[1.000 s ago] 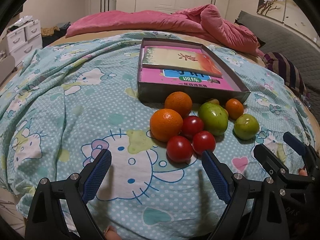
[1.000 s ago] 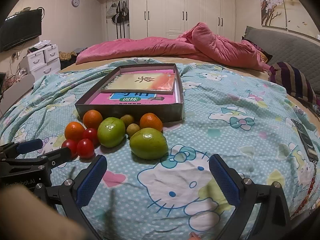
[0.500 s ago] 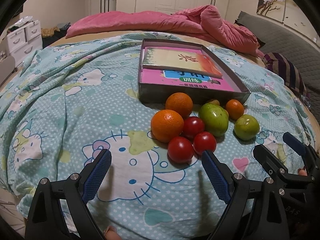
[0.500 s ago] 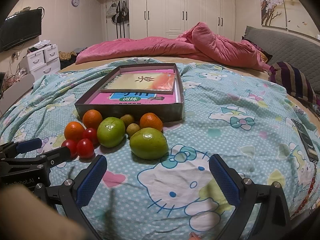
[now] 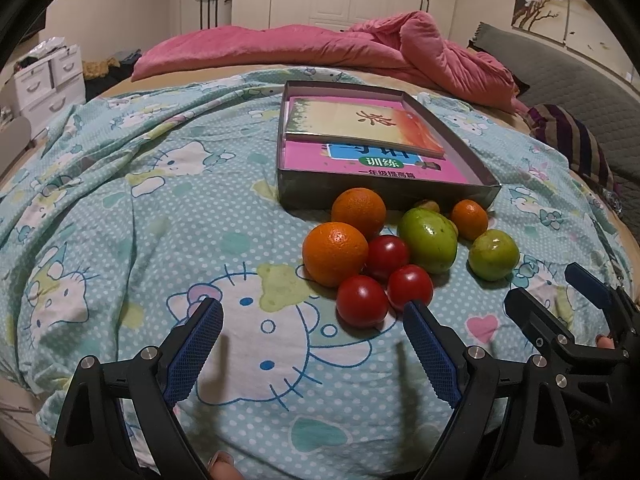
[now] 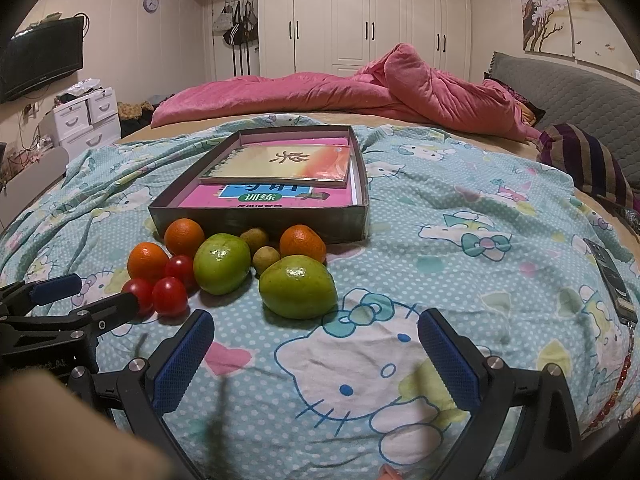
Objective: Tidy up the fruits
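Note:
A heap of fruit lies on the bed in front of a grey box (image 5: 384,194) (image 6: 256,220) holding books. It has oranges (image 5: 335,253) (image 6: 184,237), three red tomatoes (image 5: 362,301) (image 6: 169,296), two green fruits (image 5: 427,240) (image 6: 298,286) and small brownish fruits (image 6: 266,259). My left gripper (image 5: 314,346) is open and empty, just short of the tomatoes. My right gripper (image 6: 316,354) is open and empty, just short of the nearest green fruit. Each gripper shows at the edge of the other's view.
The bed has a Hello Kitty sheet (image 5: 160,208). A pink duvet (image 6: 340,92) lies at the far end. A striped pillow (image 6: 588,160) and a phone (image 6: 610,276) lie at the right. A white drawer unit (image 6: 86,118) stands left of the bed.
Both grippers stay open. The left view has shifted slightly; the fruit sits a touch lower and nearer in it. The right view is nearly unchanged.

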`<control>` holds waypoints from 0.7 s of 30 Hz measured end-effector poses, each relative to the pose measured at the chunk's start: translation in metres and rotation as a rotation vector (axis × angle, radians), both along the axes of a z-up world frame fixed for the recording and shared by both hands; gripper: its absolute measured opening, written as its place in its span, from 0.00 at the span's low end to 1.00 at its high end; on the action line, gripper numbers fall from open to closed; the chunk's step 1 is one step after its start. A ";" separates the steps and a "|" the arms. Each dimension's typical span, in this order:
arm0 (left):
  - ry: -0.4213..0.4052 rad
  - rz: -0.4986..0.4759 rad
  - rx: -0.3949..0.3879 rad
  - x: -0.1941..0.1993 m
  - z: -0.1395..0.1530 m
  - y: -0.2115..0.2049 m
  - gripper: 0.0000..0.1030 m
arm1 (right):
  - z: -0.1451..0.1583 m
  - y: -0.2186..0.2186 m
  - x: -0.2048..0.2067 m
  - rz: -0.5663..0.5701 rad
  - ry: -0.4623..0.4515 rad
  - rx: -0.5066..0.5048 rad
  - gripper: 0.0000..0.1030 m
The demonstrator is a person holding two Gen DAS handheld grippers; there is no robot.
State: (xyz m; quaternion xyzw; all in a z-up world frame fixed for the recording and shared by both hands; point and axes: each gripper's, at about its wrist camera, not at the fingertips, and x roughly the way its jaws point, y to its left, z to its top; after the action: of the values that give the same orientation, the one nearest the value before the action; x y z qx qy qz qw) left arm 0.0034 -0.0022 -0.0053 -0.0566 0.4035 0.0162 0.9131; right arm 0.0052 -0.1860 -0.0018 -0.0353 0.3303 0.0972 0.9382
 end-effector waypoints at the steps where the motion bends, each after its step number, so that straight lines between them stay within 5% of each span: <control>1: 0.001 -0.001 -0.001 0.000 0.000 0.000 0.89 | 0.000 0.000 0.000 0.000 0.000 0.000 1.00; 21: 0.042 -0.001 -0.042 0.013 -0.010 0.015 0.89 | -0.017 0.005 0.027 0.006 0.073 -0.008 1.00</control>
State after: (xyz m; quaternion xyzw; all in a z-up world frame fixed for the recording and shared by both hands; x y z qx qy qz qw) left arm 0.0163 0.0129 -0.0152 -0.0753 0.4227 0.0083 0.9031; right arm 0.0327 -0.1813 -0.0187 -0.0366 0.3647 0.1000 0.9250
